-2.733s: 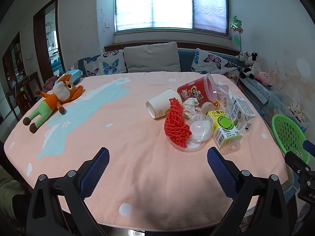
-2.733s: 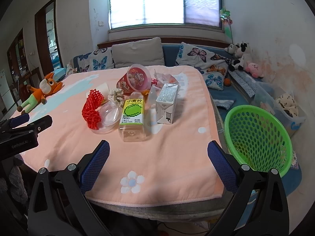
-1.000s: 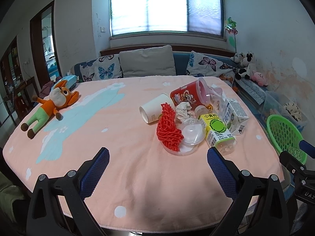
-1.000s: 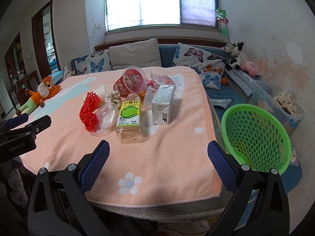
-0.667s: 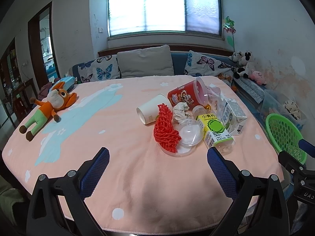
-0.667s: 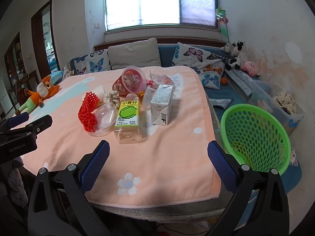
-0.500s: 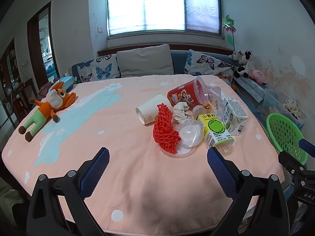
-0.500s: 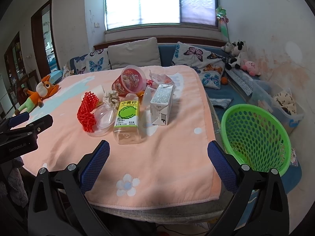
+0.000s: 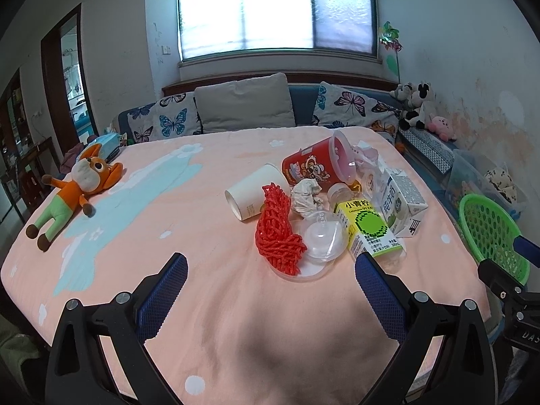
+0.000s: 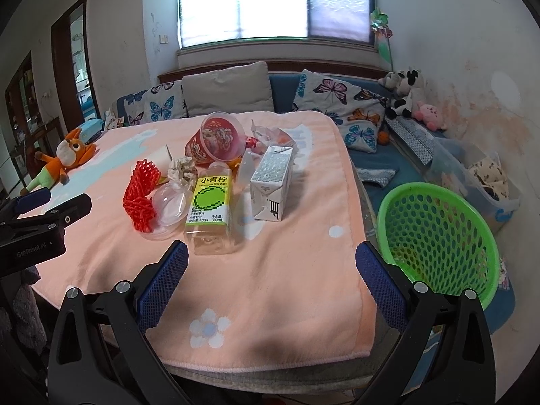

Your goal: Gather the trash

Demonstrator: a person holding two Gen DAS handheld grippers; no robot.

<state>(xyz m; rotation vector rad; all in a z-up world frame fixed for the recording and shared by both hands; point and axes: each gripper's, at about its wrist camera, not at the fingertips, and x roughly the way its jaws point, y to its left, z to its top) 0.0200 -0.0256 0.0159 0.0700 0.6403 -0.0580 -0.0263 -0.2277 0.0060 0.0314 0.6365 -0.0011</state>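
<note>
Both grippers, the left gripper [image 9: 270, 270] and the right gripper [image 10: 271, 256], are wide open and hold nothing. Trash, with a bottle [image 10: 210, 209], lies on the table [image 10: 270, 287]. Right of it sits a green basket [image 10: 435, 236].

The left gripper [image 9: 270, 290] is wide open, its two blue fingers [image 9: 162, 290] far apart and holding nothing. The right gripper [image 10: 271, 290] is wide open too, and empty.
</note>
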